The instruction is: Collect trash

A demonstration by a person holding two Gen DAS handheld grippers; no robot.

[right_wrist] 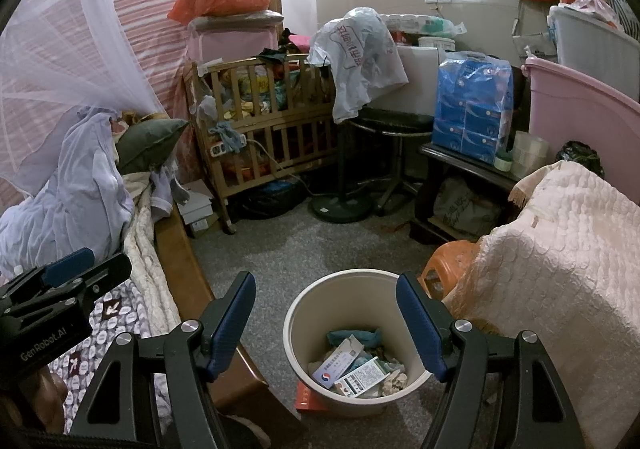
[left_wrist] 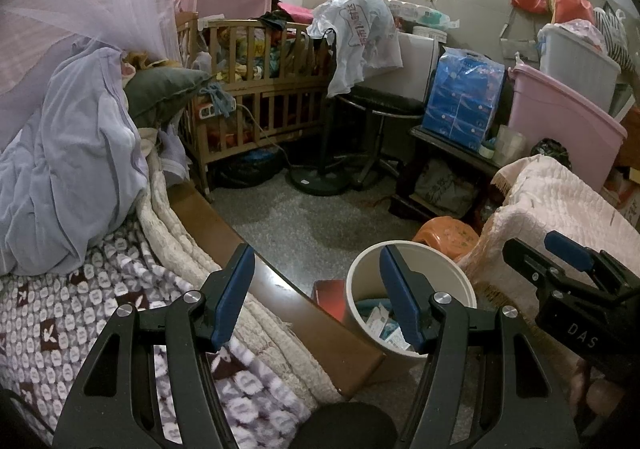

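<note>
A cream round trash bin [right_wrist: 312,305] stands on the grey floor between the bed and a covered seat. Inside it lie small boxes, paper and wrappers [right_wrist: 354,367]. My right gripper [right_wrist: 326,281] hovers open above the bin with nothing between its blue pads. My left gripper [left_wrist: 316,253] is open too, empty, held over the bed's wooden edge with the bin [left_wrist: 362,277] just right of it. Each gripper shows at the side of the other's view: the right one [left_wrist: 568,249] and the left one [right_wrist: 68,263].
A bed with a patterned blanket [left_wrist: 60,313] and wooden rail [left_wrist: 296,309] fills the left. A quilted pink cover [right_wrist: 560,249] and orange stool [right_wrist: 444,261] sit right of the bin. A red flat box [right_wrist: 310,401] lies by it. A wooden crib [right_wrist: 264,121], fan stand and low table crowd the back.
</note>
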